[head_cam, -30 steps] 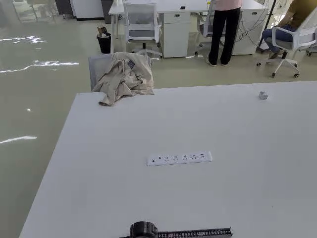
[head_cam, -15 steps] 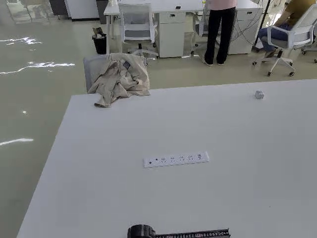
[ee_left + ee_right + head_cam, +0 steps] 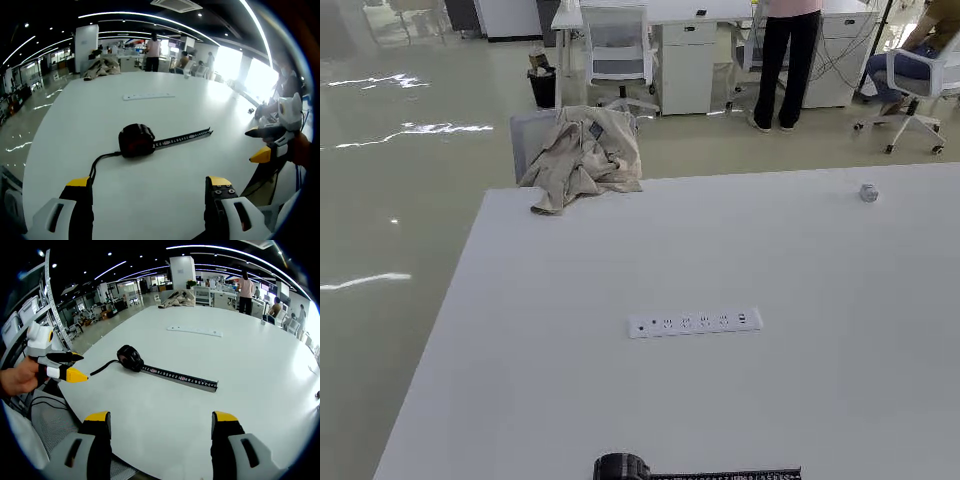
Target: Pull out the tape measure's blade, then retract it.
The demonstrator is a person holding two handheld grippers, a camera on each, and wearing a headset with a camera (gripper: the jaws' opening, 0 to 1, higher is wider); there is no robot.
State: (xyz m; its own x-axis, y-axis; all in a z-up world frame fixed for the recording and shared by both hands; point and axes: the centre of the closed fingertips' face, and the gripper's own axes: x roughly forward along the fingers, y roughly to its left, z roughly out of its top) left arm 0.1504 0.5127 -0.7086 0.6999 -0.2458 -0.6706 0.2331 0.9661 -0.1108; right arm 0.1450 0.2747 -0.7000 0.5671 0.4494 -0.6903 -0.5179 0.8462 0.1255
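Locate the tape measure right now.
The tape measure lies on the white table at the head view's bottom edge, nearer the person than the power strip, with its blade pulled out toward the right.

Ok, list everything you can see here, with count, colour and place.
Table: one, white, under everything.
Tape measure: one, black, near edge, blade out.
Power strip: one, white, table middle.
Jacket: one, beige, on grey chair, far edge.
Small object: one, grey, far right of table.
Bin: one, black, floor beyond.
People: at least two, far desks.
Left gripper: one, yellow-tipped, open, facing tape measure.
Right gripper: one, yellow-tipped, open, facing blade.
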